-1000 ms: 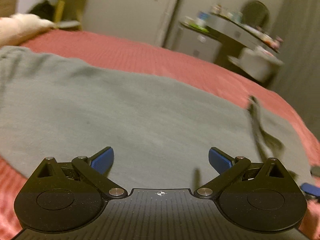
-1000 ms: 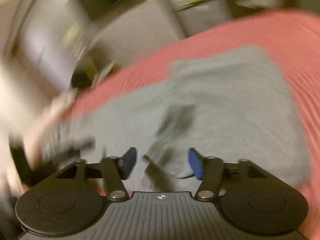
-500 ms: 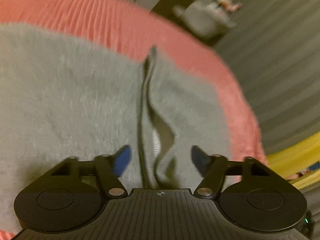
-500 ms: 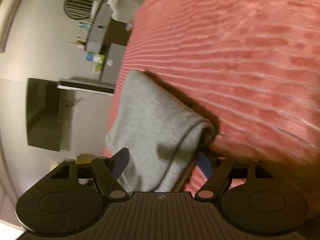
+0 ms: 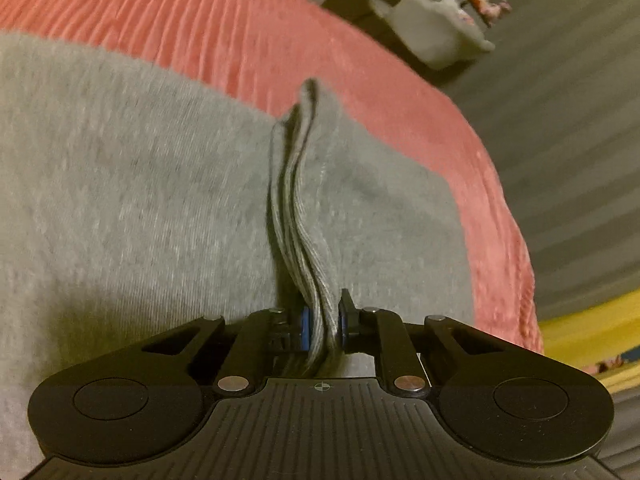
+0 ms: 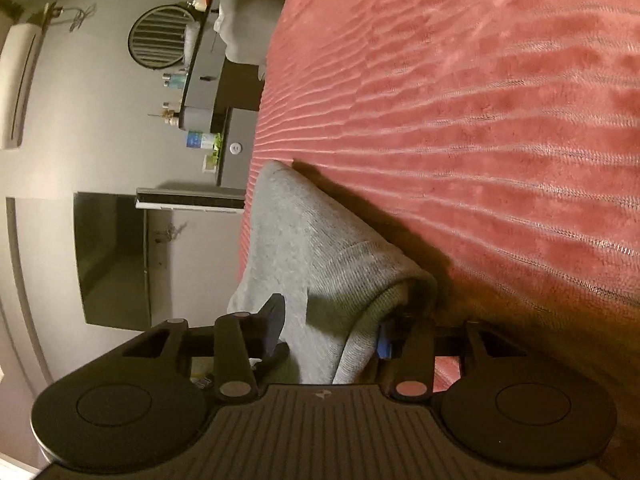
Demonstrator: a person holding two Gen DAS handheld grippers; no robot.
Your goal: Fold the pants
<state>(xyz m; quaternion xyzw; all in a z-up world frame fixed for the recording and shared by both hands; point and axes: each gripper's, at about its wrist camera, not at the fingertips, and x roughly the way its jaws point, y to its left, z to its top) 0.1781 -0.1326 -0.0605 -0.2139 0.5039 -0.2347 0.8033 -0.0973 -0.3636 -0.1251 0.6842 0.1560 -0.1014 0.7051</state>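
Note:
Grey pants [image 5: 132, 184] lie spread on a red bedspread [image 5: 248, 40]. My left gripper [image 5: 322, 326] is shut on the ribbed hem edge [image 5: 298, 216] of the pants, whose stacked layers run up between the pads. In the right wrist view, rolled sideways, the pants [image 6: 304, 248] pass between the jaws of my right gripper [image 6: 330, 326]. Its jaws stand apart, one blue pad [image 6: 385, 342] against the ribbed cuff, the other pad clear of the cloth.
The bedspread [image 6: 480, 120] fills the right of the right wrist view. A desk with small items [image 6: 200, 92], a round fan [image 6: 160, 38] and a dark screen [image 6: 112, 260] stand by the wall. A grey curtain [image 5: 560, 140] and a white object [image 5: 432, 32] lie beyond the bed edge.
My left gripper has closed on the hem that stood between its open fingers half a second ago. The right gripper's jaws have narrowed a little around the cuff.

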